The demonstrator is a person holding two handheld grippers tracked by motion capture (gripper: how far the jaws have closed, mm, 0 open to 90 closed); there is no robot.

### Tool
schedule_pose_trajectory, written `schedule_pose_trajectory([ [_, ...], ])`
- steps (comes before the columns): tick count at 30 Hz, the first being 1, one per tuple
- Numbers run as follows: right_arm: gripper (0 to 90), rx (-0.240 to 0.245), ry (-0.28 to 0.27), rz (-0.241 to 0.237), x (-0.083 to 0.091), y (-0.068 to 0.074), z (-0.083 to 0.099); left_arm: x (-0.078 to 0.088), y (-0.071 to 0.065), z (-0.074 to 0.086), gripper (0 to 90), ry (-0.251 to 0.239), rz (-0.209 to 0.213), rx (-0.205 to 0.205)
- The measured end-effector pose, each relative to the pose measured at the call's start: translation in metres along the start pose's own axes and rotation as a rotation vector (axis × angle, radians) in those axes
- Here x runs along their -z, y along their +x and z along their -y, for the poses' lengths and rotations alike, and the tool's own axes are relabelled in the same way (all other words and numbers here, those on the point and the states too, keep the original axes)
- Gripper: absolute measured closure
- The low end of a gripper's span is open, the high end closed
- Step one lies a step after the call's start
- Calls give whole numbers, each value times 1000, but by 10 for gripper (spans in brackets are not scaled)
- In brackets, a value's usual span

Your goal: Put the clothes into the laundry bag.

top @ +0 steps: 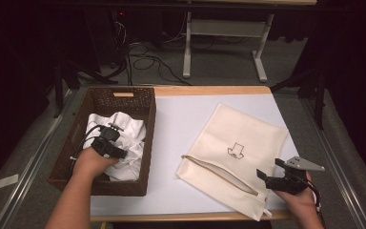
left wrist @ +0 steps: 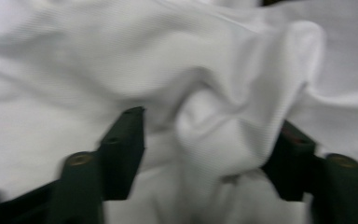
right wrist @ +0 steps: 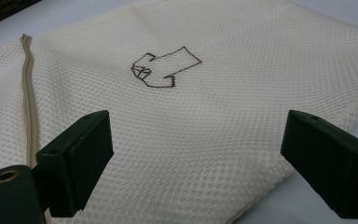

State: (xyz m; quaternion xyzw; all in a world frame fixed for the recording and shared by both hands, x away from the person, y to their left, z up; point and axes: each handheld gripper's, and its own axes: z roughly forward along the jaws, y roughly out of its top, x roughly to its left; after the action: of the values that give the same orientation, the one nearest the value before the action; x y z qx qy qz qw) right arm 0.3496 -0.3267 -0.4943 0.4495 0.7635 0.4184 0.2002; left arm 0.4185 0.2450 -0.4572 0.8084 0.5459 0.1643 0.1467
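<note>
White cloth, soft and rumpled into thick folds, lies heaped inside a dark woven wicker basket at the left of the tabletop. The left tongs sit spread apart with a ridge of that cloth between them, the pads not pressing. A flat cream mesh bag with a side zipper lies right; the right tongs hover released over its corner.

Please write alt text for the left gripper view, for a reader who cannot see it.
Two black jaws of the left gripper stand open around a raised fold of crumpled white cloth. The cloth spreads across the picture behind them, slightly blurred.
</note>
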Motion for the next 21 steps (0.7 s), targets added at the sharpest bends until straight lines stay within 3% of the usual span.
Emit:
schedule_pose_trajectory([
  [2,97,1,-2,1,0,0,0,-1,5,-1,145,-30,-50,34],
  [4,98,-3,1,4,0,0,0,-5,9,-3,69,-31,-56,65],
  [6,98,1,4,5,-1,0,0,-13,14,-5,6,-1,-26,97],
  [12,99,7,8,7,-1,1,1,-44,30,-6,1,94,87,185],
  [13,99,8,4,7,-1,0,1,-48,30,-6,0,123,108,187],
  [15,100,3,7,8,-1,-1,1,-50,27,-11,8,155,111,147],
  [16,100,3,8,5,-2,-1,1,-50,23,-13,33,169,104,106],
  [21,102,8,22,0,-5,-1,2,-42,14,-18,348,140,103,43],
])
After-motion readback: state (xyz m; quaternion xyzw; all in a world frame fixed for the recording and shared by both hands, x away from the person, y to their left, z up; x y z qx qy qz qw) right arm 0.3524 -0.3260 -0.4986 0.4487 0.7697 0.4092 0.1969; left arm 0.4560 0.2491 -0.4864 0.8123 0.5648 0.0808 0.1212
